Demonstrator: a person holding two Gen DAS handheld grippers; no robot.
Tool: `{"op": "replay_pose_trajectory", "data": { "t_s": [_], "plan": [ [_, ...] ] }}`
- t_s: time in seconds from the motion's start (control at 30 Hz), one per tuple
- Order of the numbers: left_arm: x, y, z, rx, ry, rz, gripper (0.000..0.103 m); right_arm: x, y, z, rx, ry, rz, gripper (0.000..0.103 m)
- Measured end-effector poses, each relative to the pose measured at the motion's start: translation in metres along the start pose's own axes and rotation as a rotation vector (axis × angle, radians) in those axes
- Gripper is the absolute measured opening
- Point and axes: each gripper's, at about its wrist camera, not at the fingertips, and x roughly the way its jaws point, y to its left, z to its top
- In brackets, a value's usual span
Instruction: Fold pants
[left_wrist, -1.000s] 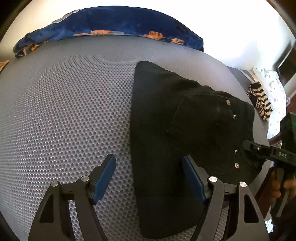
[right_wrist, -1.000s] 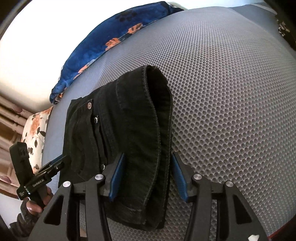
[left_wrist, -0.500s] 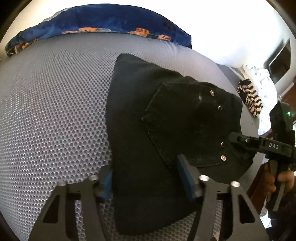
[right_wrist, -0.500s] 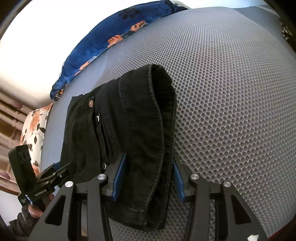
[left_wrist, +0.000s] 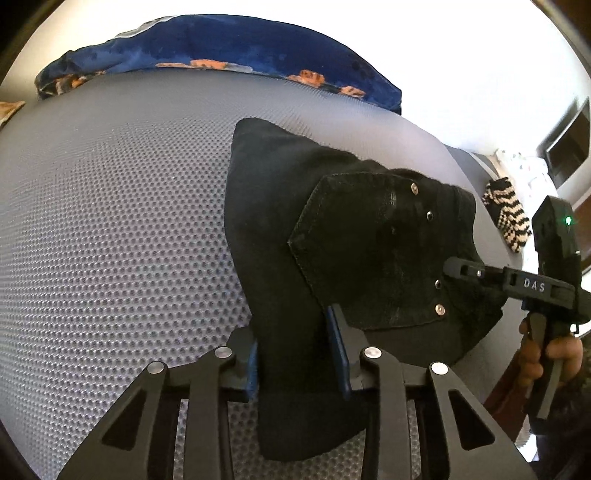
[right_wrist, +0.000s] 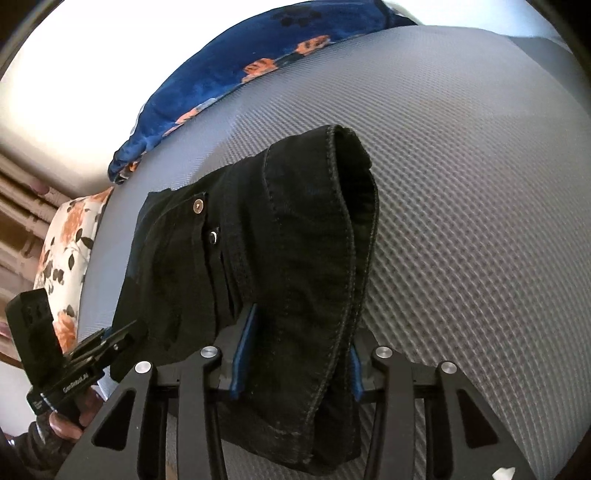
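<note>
left hand-held gripper (left_wrist: 297, 360) just closed onto black pants (left_wrist: 351, 258), right hand-held gripper (right_wrist: 295, 354) clamping waistband, striped sock (left_wrist: 508, 218) left-view only

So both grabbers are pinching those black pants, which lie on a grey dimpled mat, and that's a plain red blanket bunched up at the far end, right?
Nearly. The blanket is dark blue with orange flowers, not plain red; both wrist views show it. The rest holds: left gripper and right gripper each pinch the black pants on the grey dimpled mat.
</note>
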Motion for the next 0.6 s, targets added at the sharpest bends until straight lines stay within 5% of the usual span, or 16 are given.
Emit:
{"op": "replay_pose_trajectory", "data": {
  "t_s": [0.17,0.47,0.6],
  "plan": [
    [0.001,-0.002,-0.003,-0.001,0.003,0.029,0.041,-0.002,0.006,-0.003,-0.068,-0.012,-0.111,0.061],
    [-0.008,-0.006,-0.014,0.029,-0.014,0.068,0.049,-0.029,-0.014,-0.052,-0.018,-0.009,-0.066,0.059],
    [-0.021,-0.011,-0.006,0.08,-0.05,0.085,0.051,-0.039,0.002,-0.048,-0.078,-0.014,-0.147,0.059]
  ]
}}
